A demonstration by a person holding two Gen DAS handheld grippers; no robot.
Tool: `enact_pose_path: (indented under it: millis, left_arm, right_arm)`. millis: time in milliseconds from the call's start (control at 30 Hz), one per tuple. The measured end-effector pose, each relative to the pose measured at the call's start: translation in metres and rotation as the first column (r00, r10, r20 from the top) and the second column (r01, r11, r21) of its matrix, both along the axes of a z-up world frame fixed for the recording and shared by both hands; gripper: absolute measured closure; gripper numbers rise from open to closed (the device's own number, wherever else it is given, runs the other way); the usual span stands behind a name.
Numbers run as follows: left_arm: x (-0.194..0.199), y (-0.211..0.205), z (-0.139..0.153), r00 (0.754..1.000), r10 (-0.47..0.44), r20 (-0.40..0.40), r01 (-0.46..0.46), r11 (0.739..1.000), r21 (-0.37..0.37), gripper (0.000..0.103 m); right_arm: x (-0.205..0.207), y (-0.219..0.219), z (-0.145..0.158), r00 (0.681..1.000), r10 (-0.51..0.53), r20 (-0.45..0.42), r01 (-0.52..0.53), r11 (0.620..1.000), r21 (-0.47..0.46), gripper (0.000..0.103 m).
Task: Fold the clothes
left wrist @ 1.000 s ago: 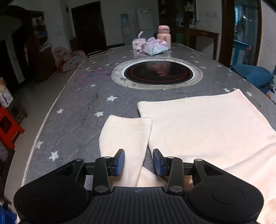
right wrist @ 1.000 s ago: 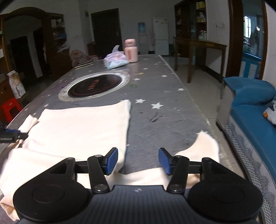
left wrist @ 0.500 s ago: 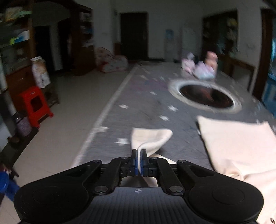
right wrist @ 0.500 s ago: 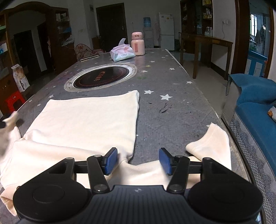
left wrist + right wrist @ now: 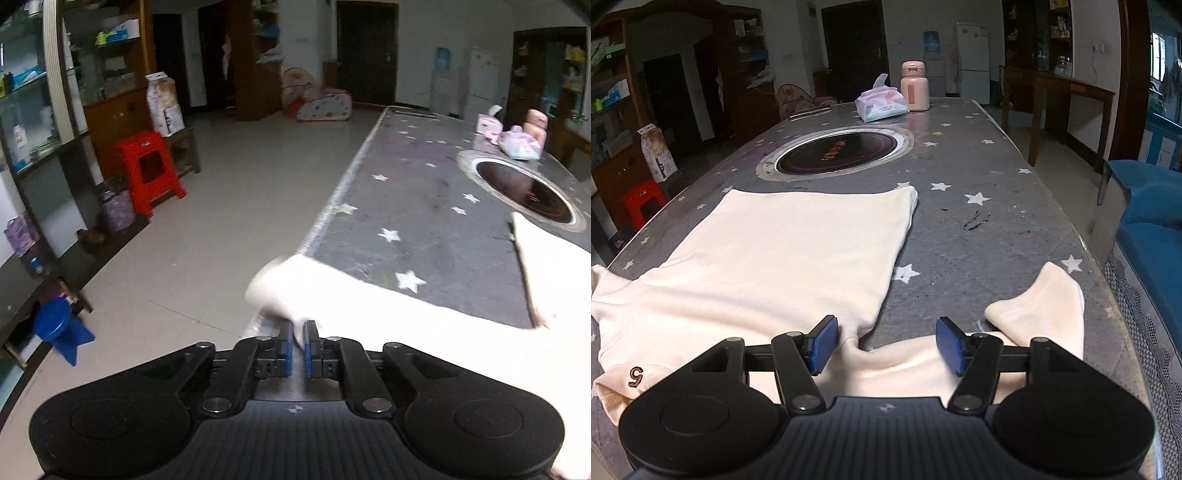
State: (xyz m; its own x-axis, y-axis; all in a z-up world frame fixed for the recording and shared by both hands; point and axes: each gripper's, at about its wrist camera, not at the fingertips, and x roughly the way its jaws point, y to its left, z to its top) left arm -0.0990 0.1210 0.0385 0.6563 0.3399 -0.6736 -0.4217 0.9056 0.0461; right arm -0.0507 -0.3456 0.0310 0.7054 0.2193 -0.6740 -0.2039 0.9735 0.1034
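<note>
Left claw (image 5: 298, 341), its jaws easing apart with a fold of sleeve (image 5: 295, 291) between them at the table (image 5: 436, 221) edge; right claw (image 5: 882, 345) opening, empty, over the other sleeve (image 5: 1041, 306). Cream sweater (image 5: 783, 251) lies spread flat on the table, sleeves out — folding appears barely begun

I see a pink flask (image 5: 915, 86) beside a tissue pack (image 5: 882, 104) behind the round cooktop (image 5: 836, 152), and a red stool (image 5: 149, 170) on the floor.
</note>
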Motion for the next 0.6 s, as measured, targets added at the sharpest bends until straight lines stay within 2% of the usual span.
enact_pose_path:
  millis: [100,233,400,600]
  left_arm:
    - [0.008,-0.006,0.012,0.999,-0.042,0.019,0.042,0.999,0.013,0.09]
    - [0.029,-0.036,0.024,0.979,-0.198,0.037,0.198,0.98,0.013,0.088]
    - [0.067,-0.079,0.022,0.926,-0.375,0.03,0.376,0.927,-0.013,0.089]
    - [0.111,-0.12,0.011,0.861,-0.508,0.0,0.507,0.859,-0.067,0.09]
  right_arm:
    - [0.001,-0.002,0.003,1.0,-0.002,0.004,0.002,1.0,0.013,0.043]
    - [0.011,-0.004,0.005,1.0,0.023,-0.017,-0.022,0.999,0.034,0.047]
    - [0.034,-0.004,0.009,0.997,0.062,-0.044,-0.06,0.997,0.048,0.058]
    - [0.069,-0.005,0.01,0.995,0.071,-0.07,-0.067,0.996,0.054,0.07]
